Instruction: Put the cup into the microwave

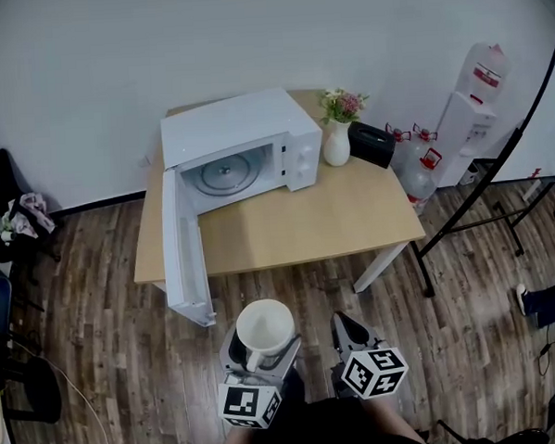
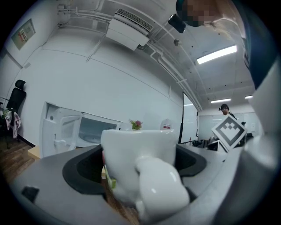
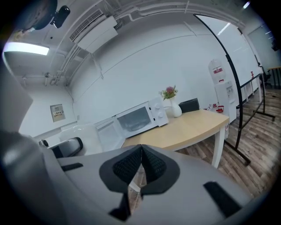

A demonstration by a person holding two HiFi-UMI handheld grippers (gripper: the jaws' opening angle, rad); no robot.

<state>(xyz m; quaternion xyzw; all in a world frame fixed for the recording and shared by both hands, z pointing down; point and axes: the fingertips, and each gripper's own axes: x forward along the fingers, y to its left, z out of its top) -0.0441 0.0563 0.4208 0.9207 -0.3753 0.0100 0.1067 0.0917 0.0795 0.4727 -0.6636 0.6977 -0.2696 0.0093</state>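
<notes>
A white cup (image 1: 264,330) with its handle toward me sits upright between the jaws of my left gripper (image 1: 262,343), which is shut on it; in the left gripper view the cup (image 2: 142,162) fills the middle. The cup hangs over the floor in front of the table. A white microwave (image 1: 237,154) stands on the wooden table (image 1: 333,218) with its door (image 1: 183,249) swung wide open and the glass turntable (image 1: 225,175) showing. My right gripper (image 1: 348,331) is held beside the left, shut and empty, its pads (image 3: 131,167) touching.
A white vase of flowers (image 1: 338,130) and a black box (image 1: 373,145) stand right of the microwave. A water dispenser (image 1: 471,113) with spare bottles (image 1: 414,167) is at the far right. A black stand's legs (image 1: 481,215) cross the floor. A chair (image 1: 9,230) stands left.
</notes>
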